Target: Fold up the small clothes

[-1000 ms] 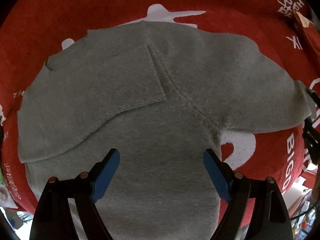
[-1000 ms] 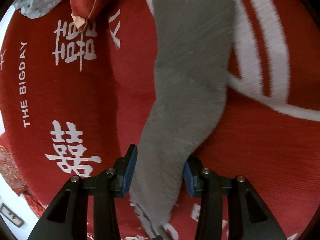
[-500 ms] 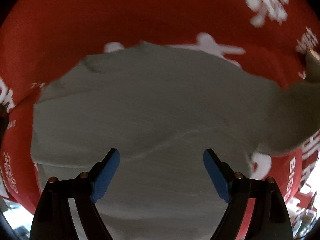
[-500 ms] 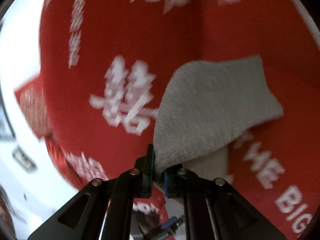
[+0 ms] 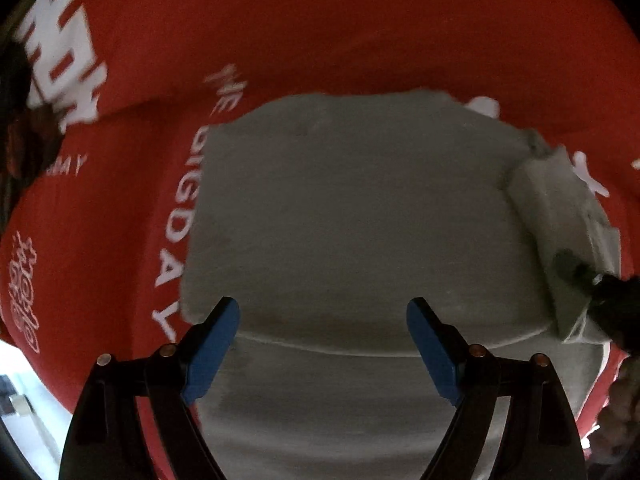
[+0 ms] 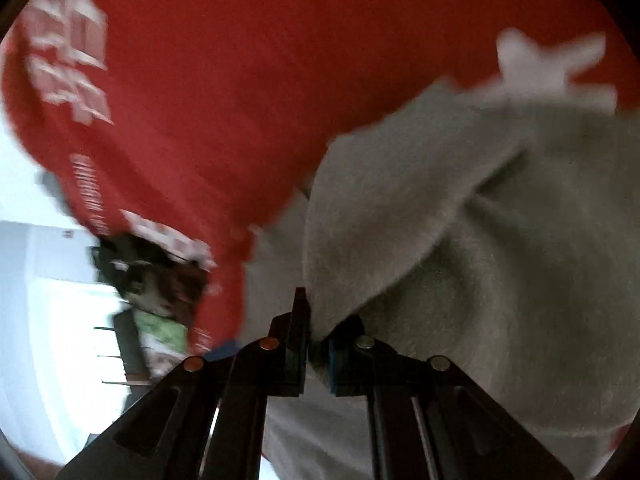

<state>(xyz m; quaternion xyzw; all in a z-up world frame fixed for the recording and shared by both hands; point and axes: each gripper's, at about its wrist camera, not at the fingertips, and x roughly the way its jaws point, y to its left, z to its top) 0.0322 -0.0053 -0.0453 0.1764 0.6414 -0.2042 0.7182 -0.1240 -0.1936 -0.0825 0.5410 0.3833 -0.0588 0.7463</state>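
Looking straight down past the left tongs (image 5: 323,312) first: spread wide, blue pads (image 5: 212,350) well apart, nothing gripped, just hovering over the near part of the grey garment (image 5: 360,208). Right under those pads, a fold line or hem (image 5: 320,350) running left to right across the fabric. Past that, a broad flat grey panel, smoothed out, with a straight-ish far edge and a rounded left one.

Over on the right of that same view, a narrower strip of the same grey, probably a sleeve (image 5: 560,216), lifted and doubled over the body, with something dark clamped on its near end at the right edge. Too blurry to say more there.

Switching to the right wrist view: right tongs (image 6: 320,320) nearly closed, only a thin gap, easing open a touch, with a bunched bit of the grey fabric pinched between the pads. From that pinch, fabric fanning out away and to the right in soft folds, draped over the rest of the garment.

Underneath and beyond everything, a red cover (image 5: 320,32) printed with white lettering (image 5: 176,248), reading something like BIGDAY along the garment's left side, plus bigger white characters (image 6: 68,64) farther off to the left. Off the cover's left edge in the right view, some blurred clutter (image 6: 152,280) against a bright background, impossible to make out.
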